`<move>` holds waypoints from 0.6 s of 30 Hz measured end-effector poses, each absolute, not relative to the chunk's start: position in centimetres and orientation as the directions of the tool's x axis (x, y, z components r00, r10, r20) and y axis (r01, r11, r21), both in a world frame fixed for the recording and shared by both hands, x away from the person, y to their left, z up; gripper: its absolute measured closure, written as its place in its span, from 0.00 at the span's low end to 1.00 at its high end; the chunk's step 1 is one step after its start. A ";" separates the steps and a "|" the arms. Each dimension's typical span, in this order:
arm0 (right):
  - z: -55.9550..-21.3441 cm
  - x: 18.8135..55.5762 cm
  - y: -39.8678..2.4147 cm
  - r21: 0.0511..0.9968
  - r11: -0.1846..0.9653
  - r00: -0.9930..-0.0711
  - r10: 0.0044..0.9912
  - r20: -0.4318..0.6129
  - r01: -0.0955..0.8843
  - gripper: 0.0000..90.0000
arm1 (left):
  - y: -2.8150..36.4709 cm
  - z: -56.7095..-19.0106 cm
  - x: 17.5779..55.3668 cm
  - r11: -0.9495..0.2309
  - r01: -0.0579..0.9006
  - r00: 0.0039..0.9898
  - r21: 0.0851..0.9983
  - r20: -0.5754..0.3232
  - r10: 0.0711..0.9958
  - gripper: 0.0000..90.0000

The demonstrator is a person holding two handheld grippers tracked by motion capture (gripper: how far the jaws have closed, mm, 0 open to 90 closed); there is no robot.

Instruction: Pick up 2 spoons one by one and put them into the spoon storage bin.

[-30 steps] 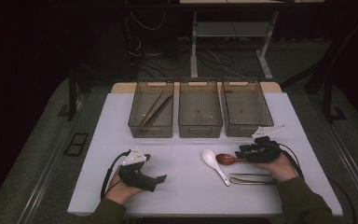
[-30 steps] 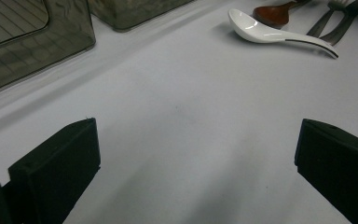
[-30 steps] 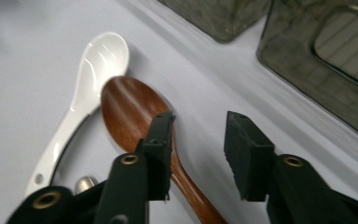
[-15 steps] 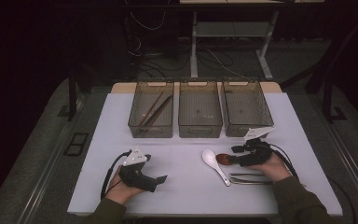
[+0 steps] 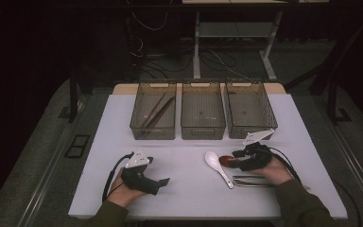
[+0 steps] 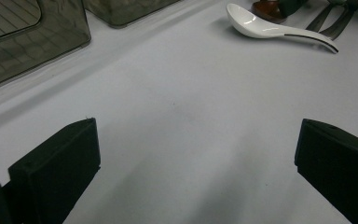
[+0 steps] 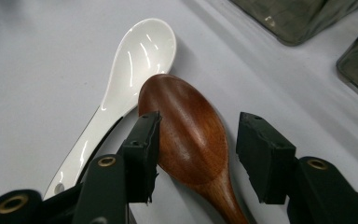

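A brown wooden spoon [image 7: 191,135] lies on the white table beside a white ceramic spoon [image 7: 135,60]. My right gripper [image 7: 198,128] straddles the wooden spoon's bowl. Its jaws have just been closing; one pad sits at the bowl's edge and the other stands clear of it. From the high view, the right gripper [image 5: 238,158] points left at the wooden spoon [image 5: 227,161], with the white spoon [image 5: 217,166] just beyond. My left gripper [image 5: 163,182] rests at the table's front left, open wide [image 6: 196,149] over bare tabletop.
Three dark see-through bins stand in a row at the back: the left bin [image 5: 153,116] holds brown chopsticks, then a middle bin [image 5: 203,113] and a right bin [image 5: 250,111]. Thin metal utensils [image 5: 253,182] lie beside the right hand.
The right gripper has shifted left and now has its jaws on either side of the wooden spoon's bowl. The left gripper has stayed where it was.
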State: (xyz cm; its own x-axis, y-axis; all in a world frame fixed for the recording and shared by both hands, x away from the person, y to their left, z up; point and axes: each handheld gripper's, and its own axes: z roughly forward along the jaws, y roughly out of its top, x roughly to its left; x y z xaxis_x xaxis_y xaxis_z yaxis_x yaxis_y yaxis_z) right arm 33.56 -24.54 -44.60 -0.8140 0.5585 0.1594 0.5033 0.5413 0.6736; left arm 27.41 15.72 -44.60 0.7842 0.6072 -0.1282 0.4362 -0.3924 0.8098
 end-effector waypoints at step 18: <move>-44.6 32.8 -24.2 0.657 0.624 -0.871 0.480 0.106 0.424 0.73 | 15.7 -44.6 27.4 -0.400 0.434 0.789 0.808 -0.125 0.602 0.00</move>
State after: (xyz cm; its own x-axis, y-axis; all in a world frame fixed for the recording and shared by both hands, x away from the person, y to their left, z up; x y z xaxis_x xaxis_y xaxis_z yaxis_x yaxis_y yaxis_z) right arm 32.77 -24.19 -44.61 -0.8709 0.4799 0.1063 0.4238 0.6237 0.6568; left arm 27.39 15.68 -44.62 0.7887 0.6019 -0.1255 0.4335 -0.3997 0.8076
